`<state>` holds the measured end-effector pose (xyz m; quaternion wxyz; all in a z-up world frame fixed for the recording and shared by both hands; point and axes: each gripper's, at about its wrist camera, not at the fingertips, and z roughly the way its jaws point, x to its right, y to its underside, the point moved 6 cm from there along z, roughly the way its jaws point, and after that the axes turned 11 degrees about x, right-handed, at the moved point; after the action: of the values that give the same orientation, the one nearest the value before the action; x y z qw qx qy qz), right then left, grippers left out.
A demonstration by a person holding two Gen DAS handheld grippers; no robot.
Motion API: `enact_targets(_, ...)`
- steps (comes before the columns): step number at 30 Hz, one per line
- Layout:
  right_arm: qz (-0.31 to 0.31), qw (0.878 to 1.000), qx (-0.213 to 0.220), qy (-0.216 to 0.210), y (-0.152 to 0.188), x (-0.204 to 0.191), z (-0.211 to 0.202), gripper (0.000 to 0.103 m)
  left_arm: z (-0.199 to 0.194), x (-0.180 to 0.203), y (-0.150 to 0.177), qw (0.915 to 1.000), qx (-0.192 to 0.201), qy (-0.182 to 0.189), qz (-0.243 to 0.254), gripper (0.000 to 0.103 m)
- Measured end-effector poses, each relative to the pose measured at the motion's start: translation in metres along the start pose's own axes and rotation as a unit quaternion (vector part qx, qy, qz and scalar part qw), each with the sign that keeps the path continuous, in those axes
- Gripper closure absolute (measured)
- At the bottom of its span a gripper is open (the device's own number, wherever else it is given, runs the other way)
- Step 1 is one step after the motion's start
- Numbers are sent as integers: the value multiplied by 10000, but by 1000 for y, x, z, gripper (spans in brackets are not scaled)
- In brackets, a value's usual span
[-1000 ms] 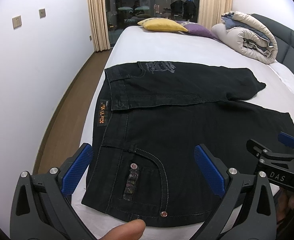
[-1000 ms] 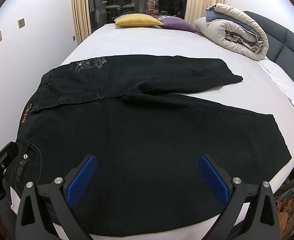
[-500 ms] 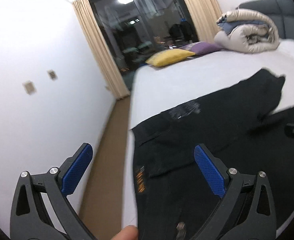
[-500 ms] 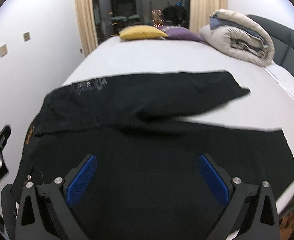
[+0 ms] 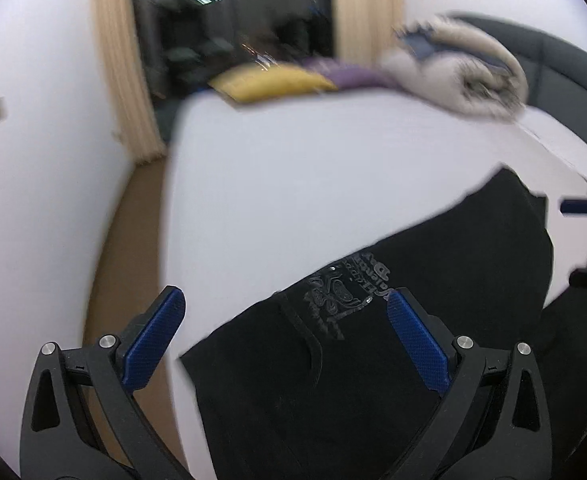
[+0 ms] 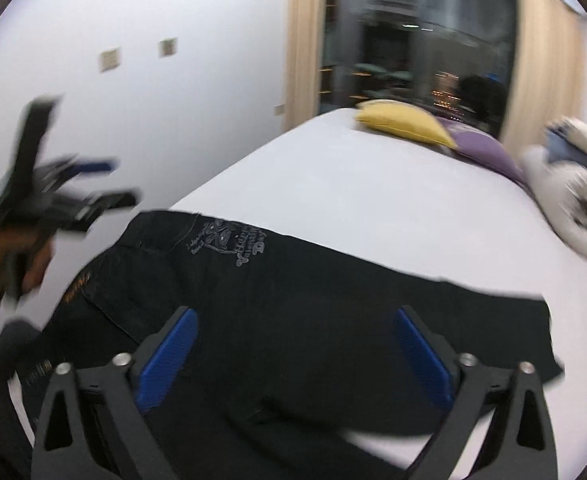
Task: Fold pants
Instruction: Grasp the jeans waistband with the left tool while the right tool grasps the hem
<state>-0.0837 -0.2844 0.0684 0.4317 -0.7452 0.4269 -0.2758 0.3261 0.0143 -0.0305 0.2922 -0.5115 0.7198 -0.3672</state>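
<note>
While the black pants lie spread flat on the white bed, their waist end points toward the wall side and a grey printed emblem shows near the waistband. One leg is laid across the other, its hem reaching toward the headboard side. The left gripper hangs above the waist corner with its blue pads wide apart and nothing between them; in the right wrist view it appears blurred at the left, held in a hand. The right gripper hovers over the middle of the pants, released, its jaws having just been closing a little from their widest, with only air between the pads and the cloth lying below them. Farther up the bed rest a yellow pillow and a purple pillow side by side, with a rolled duvet beside them. Beige curtains frame a dark window behind.
</note>
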Motion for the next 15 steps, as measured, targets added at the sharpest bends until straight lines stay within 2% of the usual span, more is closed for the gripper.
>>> enact_targets(3,-190,9992,-283,-215,-5,19,30,26,58,-9,7,9935,-857,741,89,4)
enact_targets(6,-233,9973,-529,-455,-7,38,60,27,99,-24,26,9848,-1441,932,281,6)
enact_targets(8,-450,9958,-609,-514,-11,45,81,27,115,-26,34,9799,-1646,1071,345,21)
enact_targets(10,-582,9938,-752,-575,-15,49,100,27,129,-25,46,9734,-1938,1149,418,32)
enact_targets(12,-647,9916,-910,-655,-17,50,122,27,133,-23,47,9724,-1918,1220,522,38)
enact_targets(13,-697,9900,-994,-720,-18,49,132,27,133,-23,46,9710,-1938,1307,506,51)
enact_targets(14,-769,9885,-1069,-750,-18,48,142,27,132,-22,44,9696,-1948,1400,483,67)
enact_targets(15,-848,9868,-1141,-772,-18,46,151,28,131,-21,43,9689,-1954,1434,493,76)
